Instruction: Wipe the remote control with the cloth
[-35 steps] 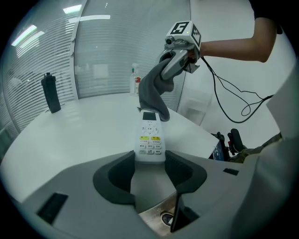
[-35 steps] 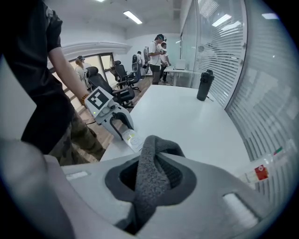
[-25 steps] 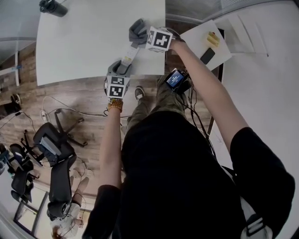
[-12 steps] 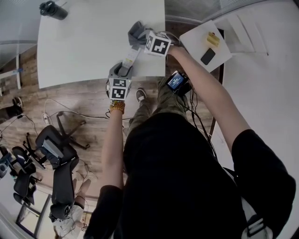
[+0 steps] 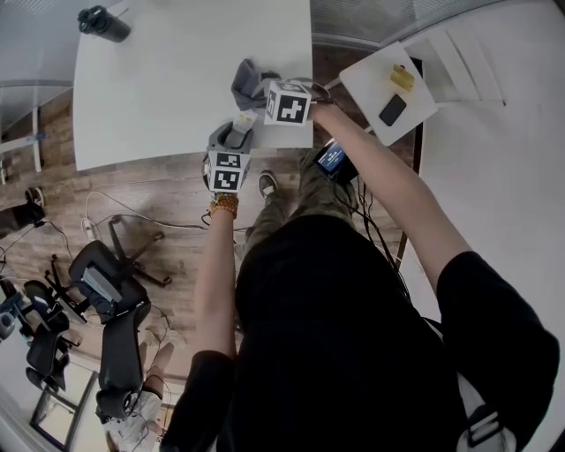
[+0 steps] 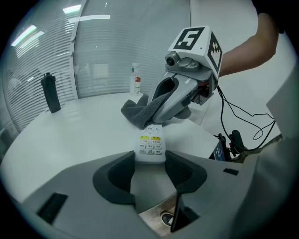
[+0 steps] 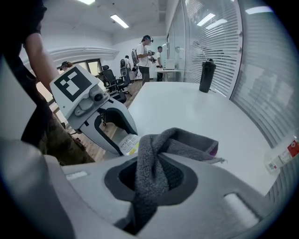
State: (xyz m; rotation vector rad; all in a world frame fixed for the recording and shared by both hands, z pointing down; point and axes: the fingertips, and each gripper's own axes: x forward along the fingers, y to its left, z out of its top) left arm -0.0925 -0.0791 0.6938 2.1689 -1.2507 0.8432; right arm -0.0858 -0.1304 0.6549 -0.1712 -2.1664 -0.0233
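**One remote, one cloth, two grippers at the table's near edge**

Head view: you hold two grippers over one white table [image 5: 159, 79]. Your left gripper [image 5: 238, 126] reaches across the table's near edge, close to its right corner. Your right gripper [image 5: 262, 91] carries the one grey cloth [image 5: 247, 79]. Bare tabletop lies open to the left, up to one dark bottle [image 5: 101, 21].

Left gripper view: your jaws are clamped on the near end of the single remote control [image 6: 150, 144]. Its buttons face up and its long axis runs straight away from you, to where the cloth meets its far end.

Right gripper view: your jaws have just been closing and now pinch the cloth [image 7: 154, 158]. The remote control lies just beyond.
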